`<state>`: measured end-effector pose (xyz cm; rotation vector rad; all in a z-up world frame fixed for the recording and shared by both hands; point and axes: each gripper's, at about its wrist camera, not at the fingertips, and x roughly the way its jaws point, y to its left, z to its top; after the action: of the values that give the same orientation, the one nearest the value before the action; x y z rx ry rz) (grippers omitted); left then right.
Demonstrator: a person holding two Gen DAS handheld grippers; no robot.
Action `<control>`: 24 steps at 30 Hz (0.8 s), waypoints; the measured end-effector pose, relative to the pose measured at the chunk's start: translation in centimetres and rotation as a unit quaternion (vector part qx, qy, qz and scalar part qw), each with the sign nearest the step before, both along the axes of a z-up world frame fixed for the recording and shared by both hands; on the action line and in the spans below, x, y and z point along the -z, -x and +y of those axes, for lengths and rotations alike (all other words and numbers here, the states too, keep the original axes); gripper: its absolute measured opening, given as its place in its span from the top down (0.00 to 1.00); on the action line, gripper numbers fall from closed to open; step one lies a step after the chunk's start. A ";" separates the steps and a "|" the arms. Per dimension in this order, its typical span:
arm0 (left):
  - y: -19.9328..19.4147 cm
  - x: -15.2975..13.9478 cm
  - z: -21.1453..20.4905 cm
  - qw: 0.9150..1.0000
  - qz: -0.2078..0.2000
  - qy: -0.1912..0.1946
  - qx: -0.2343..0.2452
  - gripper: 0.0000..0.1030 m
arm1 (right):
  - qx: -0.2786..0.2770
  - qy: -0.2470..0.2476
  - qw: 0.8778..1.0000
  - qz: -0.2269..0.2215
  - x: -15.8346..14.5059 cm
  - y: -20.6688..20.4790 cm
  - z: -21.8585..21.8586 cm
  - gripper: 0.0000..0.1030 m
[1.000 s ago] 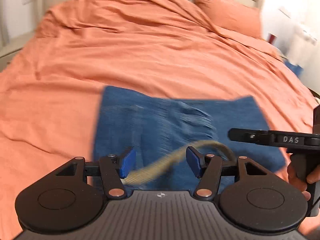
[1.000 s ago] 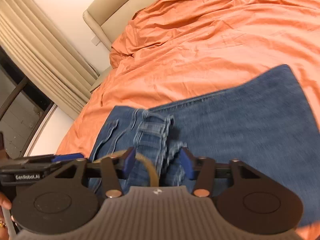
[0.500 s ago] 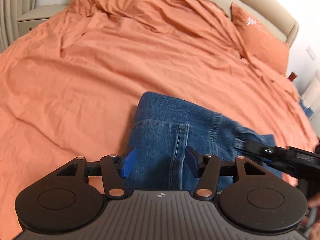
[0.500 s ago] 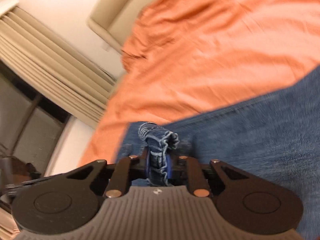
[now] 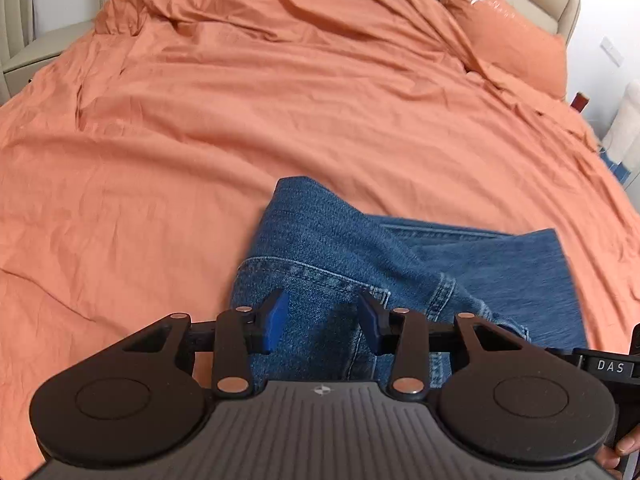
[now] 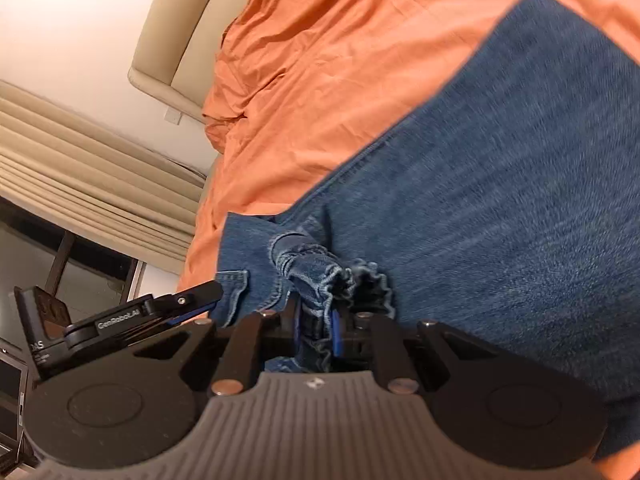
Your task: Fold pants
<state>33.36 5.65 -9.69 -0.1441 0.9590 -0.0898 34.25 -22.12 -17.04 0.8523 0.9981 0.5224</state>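
Note:
Blue jeans (image 5: 360, 248) lie partly folded on the orange bed sheet (image 5: 200, 140). My left gripper (image 5: 322, 320) hangs over their near left corner by a stitched pocket seam. Its jaws are closing with denim between them, and the blue pads stand apart from the cloth. My right gripper (image 6: 316, 332) is shut on a bunched, frayed fold of the jeans (image 6: 500, 200), which rises from between its pads. In the right wrist view, one of the left gripper's fingers (image 6: 192, 298) reaches in from the left beside that bunch. The right gripper's body (image 5: 608, 366) shows at the left wrist view's right edge.
An orange pillow (image 5: 508, 28) leans on the beige headboard (image 5: 568, 4) at the far right. Beige curtains (image 6: 80, 184) and a dark window frame (image 6: 60, 264) stand past the bed's left side. A person's fingers (image 5: 624, 446) hold the right handle.
My right gripper has shut on the bunched denim and rolled, lifting it. My left gripper has moved over the jeans' corner, its jaws narrowing. The tan strap seen earlier is out of sight.

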 end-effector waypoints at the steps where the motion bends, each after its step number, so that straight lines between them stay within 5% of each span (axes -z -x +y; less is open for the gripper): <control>1: -0.1 0.2 0.0 1.000 0.004 -0.002 0.000 0.53 | 0.000 -0.004 1.000 0.002 0.5 -0.1 0.1 0.88; 6: -0.9 1.0 -0.1 1.000 0.020 -0.019 0.001 0.53 | 0.004 -0.046 0.999 0.018 1.3 -0.4 -1.4 0.65; 15: -0.6 1.9 0.4 1.000 0.013 -0.002 -0.004 0.53 | -0.020 -0.085 0.995 0.037 3.8 -1.3 -0.7 0.68; 18: -0.4 1.2 0.9 1.000 0.005 0.013 -0.010 0.53 | -0.023 -0.094 0.995 0.033 3.5 -1.5 0.0 0.82; 24: 1.5 -2.4 3.5 0.997 -0.039 0.057 -0.040 0.53 | -0.030 -0.048 0.998 -0.031 -2.6 -1.5 1.4 0.86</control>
<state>31.89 9.14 -7.29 -0.2815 0.8689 -0.0768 35.72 -20.74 -14.48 0.8875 0.9509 0.6489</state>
